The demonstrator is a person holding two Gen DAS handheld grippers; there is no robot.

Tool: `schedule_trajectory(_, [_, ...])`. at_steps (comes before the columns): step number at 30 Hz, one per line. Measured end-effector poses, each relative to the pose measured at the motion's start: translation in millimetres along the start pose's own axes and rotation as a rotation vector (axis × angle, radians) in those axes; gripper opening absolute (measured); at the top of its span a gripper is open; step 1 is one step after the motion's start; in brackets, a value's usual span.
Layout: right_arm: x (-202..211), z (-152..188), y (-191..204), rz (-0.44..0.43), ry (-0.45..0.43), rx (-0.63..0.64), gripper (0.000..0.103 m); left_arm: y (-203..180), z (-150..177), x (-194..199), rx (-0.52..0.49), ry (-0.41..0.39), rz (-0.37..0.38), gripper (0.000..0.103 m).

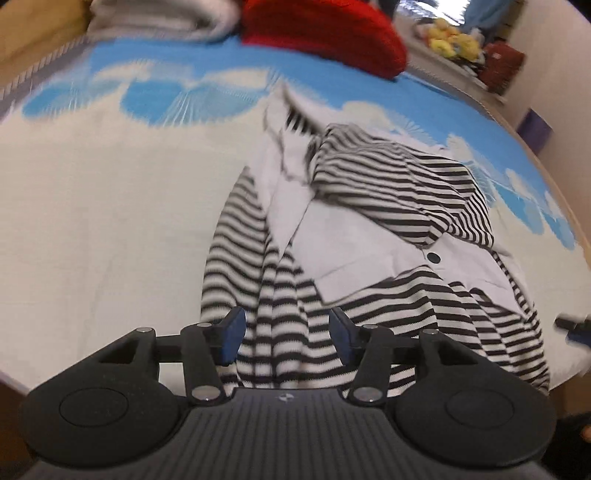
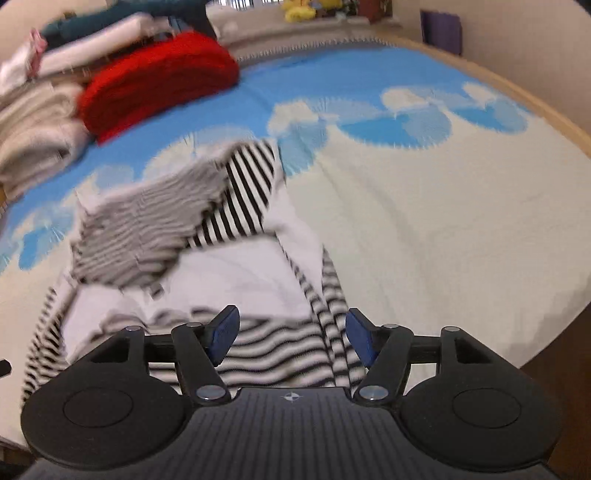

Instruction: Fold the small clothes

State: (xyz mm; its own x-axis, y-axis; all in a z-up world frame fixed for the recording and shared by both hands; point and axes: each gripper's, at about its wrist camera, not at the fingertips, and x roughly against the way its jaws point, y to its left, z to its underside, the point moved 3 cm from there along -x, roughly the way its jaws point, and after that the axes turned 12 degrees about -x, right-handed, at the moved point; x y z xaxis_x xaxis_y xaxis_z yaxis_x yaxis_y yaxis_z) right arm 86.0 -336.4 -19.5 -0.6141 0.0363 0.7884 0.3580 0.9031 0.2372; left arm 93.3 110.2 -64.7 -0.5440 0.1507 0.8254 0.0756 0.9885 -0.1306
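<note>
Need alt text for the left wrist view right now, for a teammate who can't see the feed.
The open left gripper hovers over the near edge of a crumpled black-and-white striped garment with white panels and a dark button, lying on a blue-and-white patterned cloth. A folded red item sits at the far side.

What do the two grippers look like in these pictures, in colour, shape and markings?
The left gripper and right gripper look alike. Each has a matte black body with a ribbed dark grey centre plate bearing a small round cross mark, two rounded black lobes with circular insets, black link arms with silver pivot pins, and blue pads on its fingers. No cables or sleeves show.
</note>
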Motion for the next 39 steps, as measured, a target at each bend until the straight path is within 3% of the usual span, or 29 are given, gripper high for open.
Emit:
schedule_trajectory(3, [-12, 5, -7, 0.017, 0.043, -0.007, 0.065, 6, 7, -13, 0.039, 0.067, 0.016, 0.059])
schedule_trajectory(8, [-23, 12, -16, 0.033, 0.107, -0.016, 0.065, 7, 19, -30, 0.029, 0.189, -0.030, 0.064])
schedule_trajectory(10, [-27, 15, -19, 0.039, 0.137, -0.032, 0.065, 10, 22, -35, 0.037, 0.212, -0.043, 0.070])
schedule_trajectory(20, [-53, 30, -36, 0.146, 0.285, -0.114, 0.059, 33, 31, -46, 0.160, 0.286, -0.057, 0.070])
schedule_trajectory(23, [-53, 30, -41, 0.129, 0.299, -0.157, 0.049, 28, 31, -47, 0.132, 0.289, -0.049, 0.063])
schedule_trajectory(26, [-52, 32, -38, 0.099, 0.299, -0.151, 0.029, 20, 31, -48, 0.088, 0.282, -0.033, 0.036])
schedule_trajectory(27, [-51, 32, -36, 0.092, 0.299, -0.144, 0.027, 18, 30, -47, 0.079, 0.274, -0.021, 0.021])
schedule_trajectory(28, [-51, 32, -35, 0.090, 0.297, -0.136, 0.024, 16, 30, -46, 0.076, 0.264, -0.014, 0.014])
schedule_trajectory(32, [-51, 30, -36, 0.084, 0.298, -0.152, 0.023, 16, 29, -43, 0.087, 0.248, -0.015, 0.015])
schedule_trajectory(36, [-51, 30, -38, 0.076, 0.300, -0.163, 0.023, 18, 29, -46, 0.106, 0.260, -0.008, 0.029])
schedule_trajectory(39, [-52, 30, -38, 0.075, 0.302, -0.166, 0.024, 16, 30, -47, 0.089, 0.271, -0.014, 0.031])
